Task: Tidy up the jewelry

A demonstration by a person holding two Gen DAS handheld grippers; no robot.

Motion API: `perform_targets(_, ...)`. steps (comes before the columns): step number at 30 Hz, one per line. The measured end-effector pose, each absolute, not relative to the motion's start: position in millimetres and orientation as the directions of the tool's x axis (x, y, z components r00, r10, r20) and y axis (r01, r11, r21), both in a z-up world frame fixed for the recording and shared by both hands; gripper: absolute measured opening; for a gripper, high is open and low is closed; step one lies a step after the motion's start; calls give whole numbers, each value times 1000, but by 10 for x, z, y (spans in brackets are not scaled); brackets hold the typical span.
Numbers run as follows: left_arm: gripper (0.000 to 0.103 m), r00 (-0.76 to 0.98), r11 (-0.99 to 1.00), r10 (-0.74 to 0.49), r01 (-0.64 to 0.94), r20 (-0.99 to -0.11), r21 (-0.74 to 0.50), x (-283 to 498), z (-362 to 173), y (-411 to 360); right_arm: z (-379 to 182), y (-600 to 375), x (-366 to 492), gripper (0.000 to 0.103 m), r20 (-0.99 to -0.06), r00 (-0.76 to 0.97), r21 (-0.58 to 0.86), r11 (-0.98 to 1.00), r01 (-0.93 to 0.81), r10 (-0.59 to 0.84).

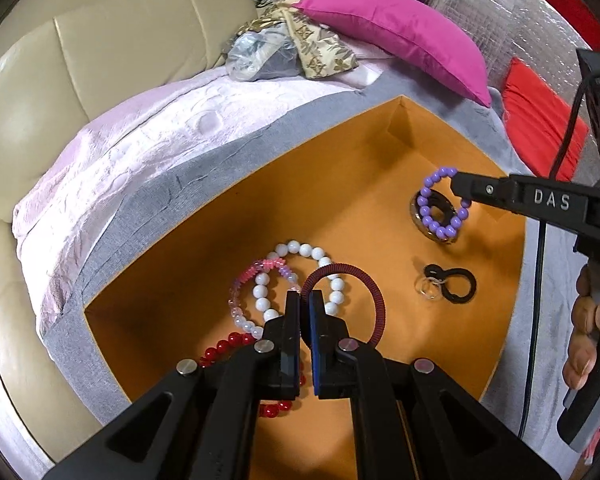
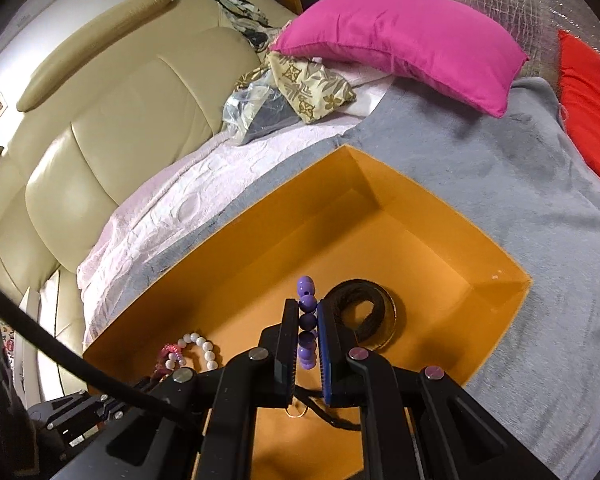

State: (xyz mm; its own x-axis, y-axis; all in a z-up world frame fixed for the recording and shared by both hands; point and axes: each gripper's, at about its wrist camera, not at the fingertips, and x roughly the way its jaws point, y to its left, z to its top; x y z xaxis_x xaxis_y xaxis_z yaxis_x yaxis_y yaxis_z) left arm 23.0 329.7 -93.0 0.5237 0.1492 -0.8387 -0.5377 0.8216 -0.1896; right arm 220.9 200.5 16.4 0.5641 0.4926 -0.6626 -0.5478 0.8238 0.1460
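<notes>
An open orange box (image 1: 340, 160) lies on a grey blanket. My left gripper (image 1: 305, 296) is low over the box, shut on a dark red coiled band (image 1: 378, 300) that arcs off to its right. White (image 1: 304, 250), pink (image 1: 260, 270) and red (image 1: 220, 350) bead bracelets lie under it. My right gripper (image 2: 306, 308) is shut on a purple bead bracelet (image 2: 308, 322), which hangs just above a dark bangle (image 2: 364, 312). In the left wrist view the right gripper (image 1: 454, 184) comes in from the right with the purple bracelet (image 1: 440, 232) dangling.
A small black hair tie with a clear ring (image 1: 456, 284) lies on the box floor. A pink cushion (image 2: 400, 40), a patterned pouch (image 2: 312, 88) and a red cushion (image 2: 588, 120) sit behind the box, beside a cream sofa (image 2: 120, 128). A hand (image 1: 592, 320) grips the right tool.
</notes>
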Motion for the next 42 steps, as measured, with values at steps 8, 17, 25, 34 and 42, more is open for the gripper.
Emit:
perform_targets(8, 4, 510, 800, 164, -570, -844, -189, 228, -949, 3390, 97, 2069, 2260, 10, -692, 549, 123, 826, -550, 469)
perform_targets(17, 4, 500, 777, 183, -601, -846, -187, 209, -930, 3441, 112, 2088, 2280, 12, -704, 565, 98, 846, -523, 431)
perform_targets(25, 51, 483, 753, 213, -635, -849, -172, 166, -889, 3506, 210, 1962, 2211, 52, -681, 600, 92, 862, -498, 419)
perform_targets(34, 70, 519, 789, 306, -607, -798, -92, -27, -542, 3211, 471, 1515, 1583, 92, -590, 703, -27, 860, -509, 397)
perform_targets(42, 83, 558, 805, 321, -586, -765, -89, -323, -304, 2860, 295, 1011, 809, 103, -558, 752, -118, 864, -490, 351)
